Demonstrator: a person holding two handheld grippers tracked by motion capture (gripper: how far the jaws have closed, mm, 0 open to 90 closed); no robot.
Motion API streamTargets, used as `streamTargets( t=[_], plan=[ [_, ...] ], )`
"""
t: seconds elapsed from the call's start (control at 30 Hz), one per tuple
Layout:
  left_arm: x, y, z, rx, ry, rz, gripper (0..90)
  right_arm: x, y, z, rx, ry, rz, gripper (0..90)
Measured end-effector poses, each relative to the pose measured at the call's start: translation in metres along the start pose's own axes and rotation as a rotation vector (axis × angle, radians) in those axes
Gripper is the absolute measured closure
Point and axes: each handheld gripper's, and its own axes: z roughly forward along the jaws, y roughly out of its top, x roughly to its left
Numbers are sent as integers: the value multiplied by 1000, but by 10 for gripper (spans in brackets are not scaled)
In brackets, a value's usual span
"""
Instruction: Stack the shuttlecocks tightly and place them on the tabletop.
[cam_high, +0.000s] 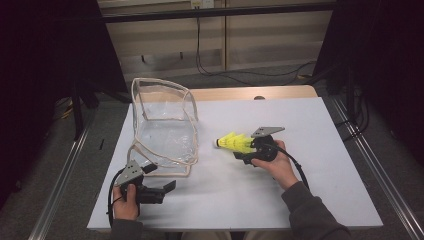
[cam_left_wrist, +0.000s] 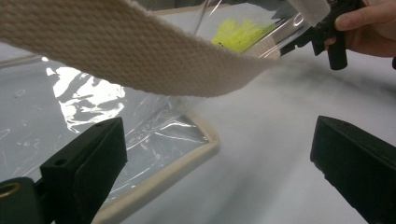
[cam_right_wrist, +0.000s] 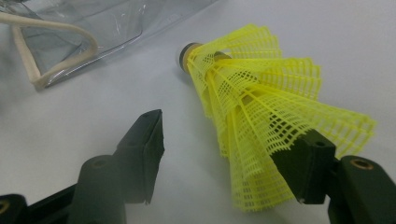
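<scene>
Claws first: the right claw (cam_right_wrist: 224, 154) stands parted, released — the yellow shuttlecock (cam_right_wrist: 261, 126) lies between its jaws, its mesh skirt against the right-hand jaw while the other jaw stands clear of it, so nothing is clenched. Its cork nose points away from the claw, toward the clear plastic bag (cam_right_wrist: 84, 28) that sits a little beyond on the white desk (cam_right_wrist: 70, 121). From above, the right hand (cam_high: 275, 162) holds that claw low over the desk, shuttlecock just ahead of it. Over at the left claw (cam_left_wrist: 219, 163), the jaws gape wide with bare desk between them — the bag's cream webbing strap (cam_left_wrist: 140, 60) crosses just above, and the bag's edge lies near the left-hand jaw.
</scene>
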Motion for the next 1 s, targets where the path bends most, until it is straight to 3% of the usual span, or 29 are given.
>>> streamTargets(
  t=[0.43, 0.63, 1.0],
  plan=[
    [0, 0, 0, 2, 0, -1, 36, 4, 5, 8, 2, -24, 9, 320],
    [0, 0, 0, -1, -1, -2, 37, 2, 6, 12, -7, -39, 44, 374],
    [1, 0, -1, -2, 0, -4, 36, 6, 11, 17, -18, -58, 45, 478]
  ],
)
